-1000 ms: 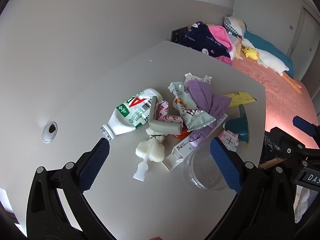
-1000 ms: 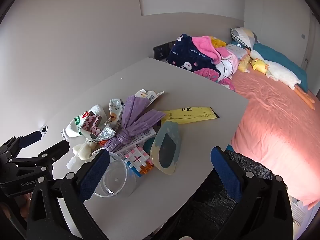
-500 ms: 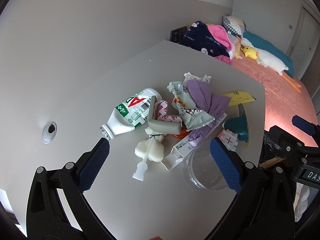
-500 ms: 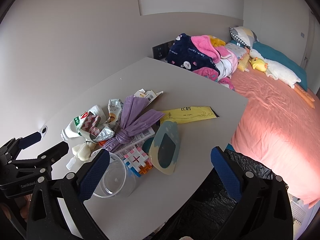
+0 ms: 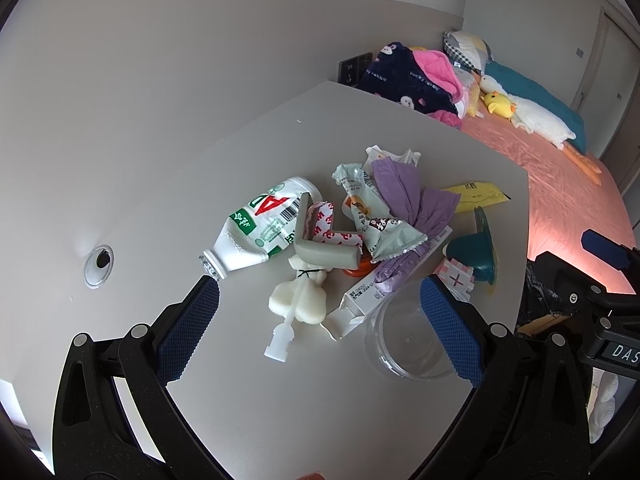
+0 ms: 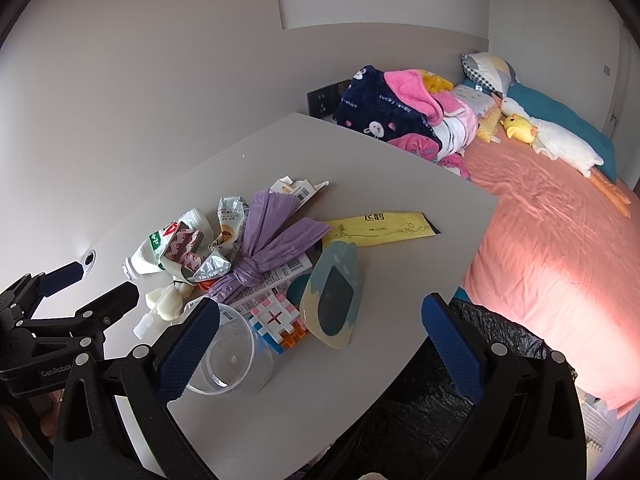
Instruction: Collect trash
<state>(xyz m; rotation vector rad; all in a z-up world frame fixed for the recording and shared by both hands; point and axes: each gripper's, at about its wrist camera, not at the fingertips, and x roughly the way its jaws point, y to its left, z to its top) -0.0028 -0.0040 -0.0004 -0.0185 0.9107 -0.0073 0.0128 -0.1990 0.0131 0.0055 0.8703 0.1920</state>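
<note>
A pile of trash lies on the white table (image 5: pixel 280 400): a crushed white AD bottle (image 5: pixel 260 228), a purple knotted bag (image 5: pixel 416 208), snack wrappers (image 5: pixel 372 216), a small carton (image 5: pixel 360 300), a clear plastic cup (image 5: pixel 408 340), a yellow packet (image 6: pixel 380 226) and a white pump piece (image 5: pixel 296 304). My left gripper (image 5: pixel 316 328) is open and empty, just short of the pile. My right gripper (image 6: pixel 320 344) is open and empty, over the table's near edge by the cup (image 6: pixel 228 356). A black trash bag (image 6: pixel 420 420) hangs open beside the table.
A teal holder (image 5: pixel 476 256) and a coloured block toy (image 6: pixel 280 320) lie by the pile. A cable hole (image 5: pixel 98 266) is at the table's left. A bed (image 6: pixel 560 240) with blankets and plush toys stands beyond the table.
Both grippers have drifted very slightly toward the pile. Nothing on the table has moved.
</note>
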